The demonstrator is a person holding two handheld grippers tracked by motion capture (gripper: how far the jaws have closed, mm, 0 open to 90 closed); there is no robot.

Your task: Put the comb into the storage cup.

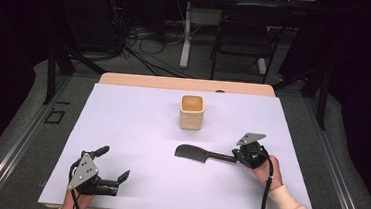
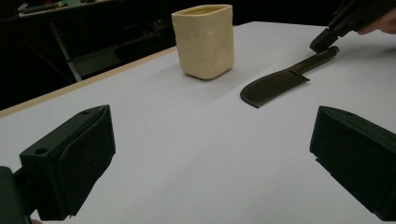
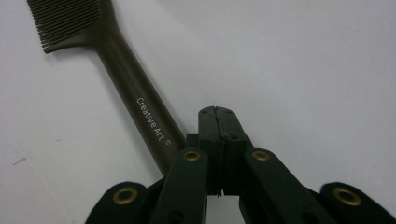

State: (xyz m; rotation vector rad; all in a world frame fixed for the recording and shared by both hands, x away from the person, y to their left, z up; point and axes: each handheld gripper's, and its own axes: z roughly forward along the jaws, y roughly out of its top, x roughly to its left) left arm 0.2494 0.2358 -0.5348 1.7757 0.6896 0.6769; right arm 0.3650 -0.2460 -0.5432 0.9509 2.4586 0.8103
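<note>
- Right now: right gripper [image 3: 216,112] jaws pressed together, nothing between, tip just beside the handle end of the dark flat plastic comb [image 1: 197,154]
- comb lies flat on the white tabletop [image 1: 136,130], near-right of the cream square ceramic cup [image 1: 192,112]
- left gripper [image 1: 113,163] jaws wide apart, empty, near-left corner
</note>
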